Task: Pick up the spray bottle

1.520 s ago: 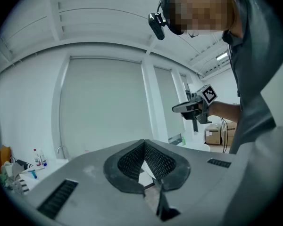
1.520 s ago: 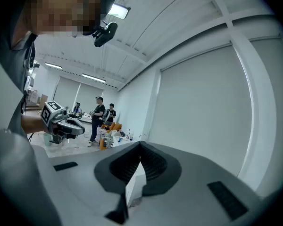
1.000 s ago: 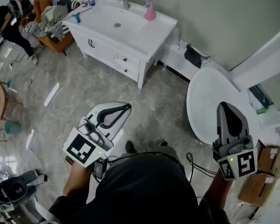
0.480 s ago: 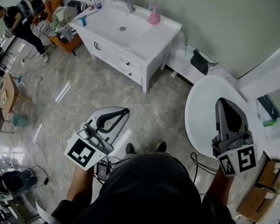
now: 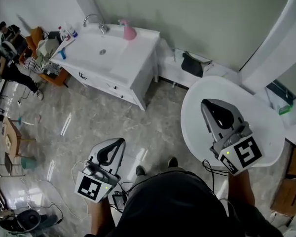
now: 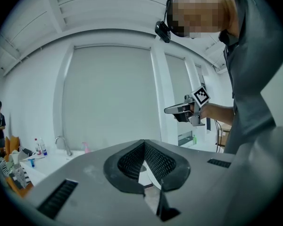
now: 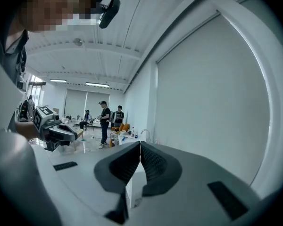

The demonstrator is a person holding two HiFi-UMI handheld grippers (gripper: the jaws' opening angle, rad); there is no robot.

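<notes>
So the pink plastic spray bottle (image 5: 128, 31) is sitting way over on the white vanity top (image 5: 134, 49), at the back edge, just beside the curved chrome faucet (image 5: 94, 20) and next to the sink basin. It's standing upright, long axis straight up and down. The trigger head at the top looks like it's turned toward the faucet, though it's pretty small from where I'm standing. If there's a label on it, I can't read it.

Two small bottles (image 5: 67, 32) stand at the far corner of that same top, and their labels are also too tiny to read.

Both tongs are well apart from the bottle. The left gripper (image 5: 120, 142) is out over the grey marble floor (image 5: 153, 117), jaws pressed together with nothing between them. The right gripper (image 5: 205, 103) is over the round white table (image 5: 259, 110), also fully closed and empty. The only print I can make out is the black-and-white square marker (image 5: 89, 187) on each gripper's cube.
</notes>
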